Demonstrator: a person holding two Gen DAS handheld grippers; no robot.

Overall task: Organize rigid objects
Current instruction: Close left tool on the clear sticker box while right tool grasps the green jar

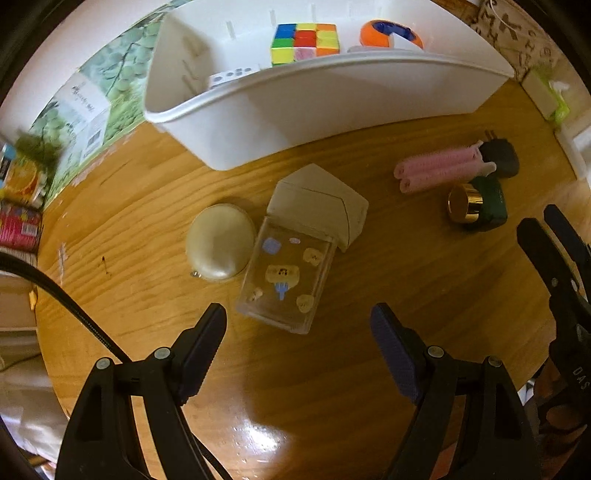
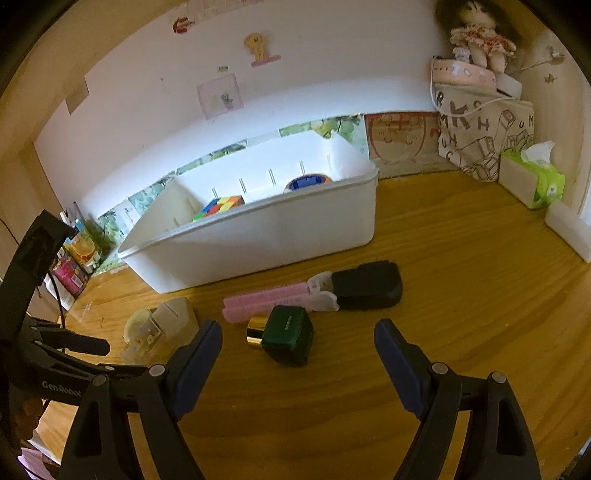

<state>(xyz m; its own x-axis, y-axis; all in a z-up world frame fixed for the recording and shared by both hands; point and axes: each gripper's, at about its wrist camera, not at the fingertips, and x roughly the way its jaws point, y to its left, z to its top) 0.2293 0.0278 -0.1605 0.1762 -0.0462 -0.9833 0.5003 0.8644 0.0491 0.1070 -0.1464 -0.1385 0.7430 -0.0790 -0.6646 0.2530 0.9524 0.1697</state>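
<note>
A white bin (image 1: 314, 110) (image 2: 258, 240) holds a colour cube (image 1: 304, 42) (image 2: 218, 207), an orange and blue tape roll (image 1: 391, 35) (image 2: 308, 182) and a white die (image 1: 229, 75). On the wooden table lie a clear sticker box (image 1: 284, 280) (image 2: 142, 338), a cream round case (image 1: 219, 242), a cream block (image 1: 321, 203), pink rollers (image 1: 436, 170) (image 2: 269, 301), a black adapter (image 1: 500, 157) (image 2: 365, 284) and a green gold-capped bottle (image 1: 476, 205) (image 2: 284, 336). My left gripper (image 1: 297, 321) hangs open above the clear box. My right gripper (image 2: 297, 339) stands open just before the green bottle.
A tissue box (image 2: 532, 179), a printed bag (image 2: 484, 136) and a doll (image 2: 480, 37) stand at the back right. Colourful cartons (image 1: 22, 199) (image 2: 74, 262) line the left wall. The right gripper's body (image 1: 561, 258) shows at the left wrist view's right edge.
</note>
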